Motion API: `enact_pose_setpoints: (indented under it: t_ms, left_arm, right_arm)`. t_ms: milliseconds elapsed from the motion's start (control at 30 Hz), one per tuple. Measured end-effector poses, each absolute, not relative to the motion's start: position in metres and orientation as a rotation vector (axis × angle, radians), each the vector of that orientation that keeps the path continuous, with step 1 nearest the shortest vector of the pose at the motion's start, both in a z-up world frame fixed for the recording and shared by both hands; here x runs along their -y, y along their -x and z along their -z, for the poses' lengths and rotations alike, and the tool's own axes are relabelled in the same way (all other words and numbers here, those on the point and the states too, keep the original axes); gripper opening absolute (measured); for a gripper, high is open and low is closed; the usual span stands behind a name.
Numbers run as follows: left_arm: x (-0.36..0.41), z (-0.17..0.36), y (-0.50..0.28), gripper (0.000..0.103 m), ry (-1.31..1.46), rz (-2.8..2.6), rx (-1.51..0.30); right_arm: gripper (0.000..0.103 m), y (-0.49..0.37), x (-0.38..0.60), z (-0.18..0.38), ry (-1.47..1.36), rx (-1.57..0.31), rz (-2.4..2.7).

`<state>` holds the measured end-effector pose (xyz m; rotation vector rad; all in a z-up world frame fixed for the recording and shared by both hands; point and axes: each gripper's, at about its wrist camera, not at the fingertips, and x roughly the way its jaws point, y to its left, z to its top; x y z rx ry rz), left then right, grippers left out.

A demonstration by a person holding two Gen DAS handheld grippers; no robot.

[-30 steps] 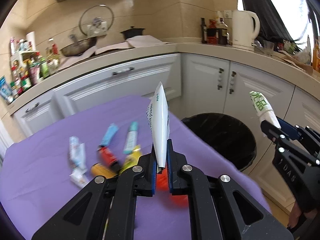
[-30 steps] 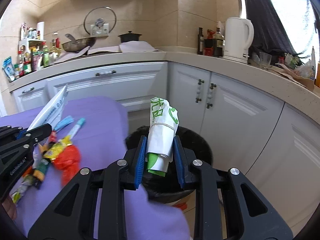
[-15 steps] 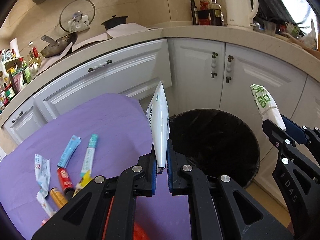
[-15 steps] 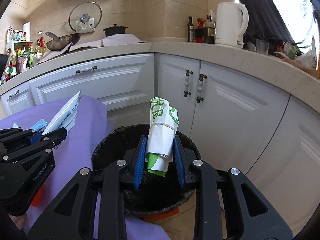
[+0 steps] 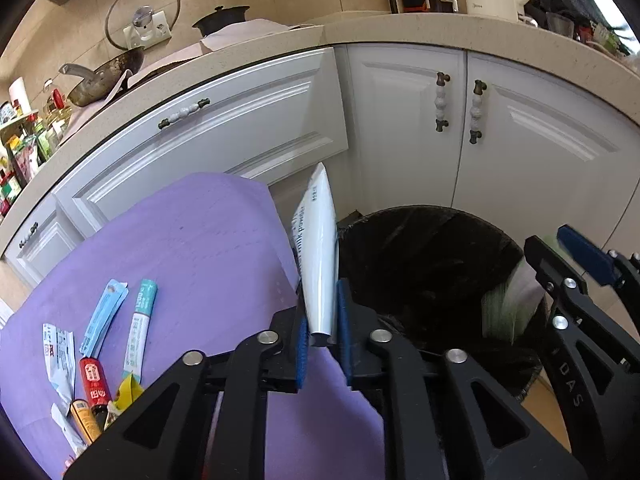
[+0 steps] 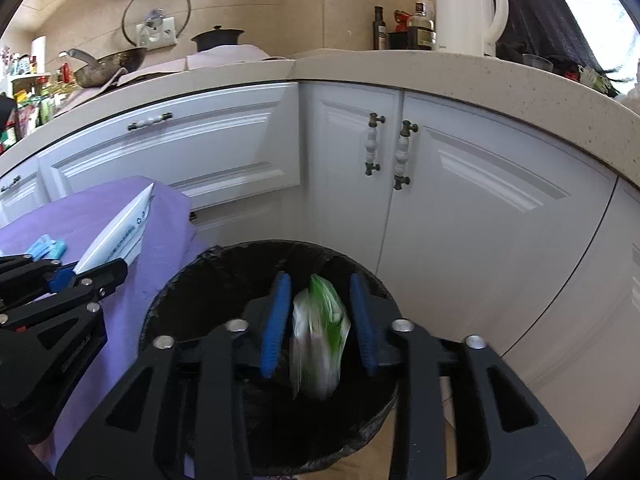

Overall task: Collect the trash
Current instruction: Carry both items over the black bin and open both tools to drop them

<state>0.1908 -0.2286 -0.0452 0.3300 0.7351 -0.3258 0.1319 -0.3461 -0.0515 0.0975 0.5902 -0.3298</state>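
White kitchen cabinets curve behind a purple tabletop (image 5: pixel 208 240) and a black-lined bin (image 6: pixel 208 276) standing just past its edge. Right tongs (image 6: pixel 320 320) hang over the bin mouth with jaws opening; the green-and-white wad (image 6: pixel 320 332) between them is blurred and clear of both pads, apparently dropping straight in, which is why they were brought there. Left tongs (image 5: pixel 320 340) sit at the tabletop's edge, left of the bin, jaws also opening, the white packet (image 5: pixel 318 256) upright between them and seemingly loose. Released here, it may miss the bin. More wrappers (image 5: pixel 100 344) lie on the tabletop to their left, yet to collect.
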Motion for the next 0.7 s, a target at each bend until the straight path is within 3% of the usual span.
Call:
enact_pose_setpoints:
  t_ms: [367,700]
  left_arm:
    - [0.221,0.039,-0.188,0.044,-0.295,0.336,-0.756]
    - [0.183,0.014,-0.151,0.059,-0.266,0.318,-0.708]
  right_arm:
    - [0.047,-0.119,0.348,0.047,-0.123,-0.585,0.368]
    - [0.055,-0.089,0.319,0.040,-0.130,-0.611,0.365]
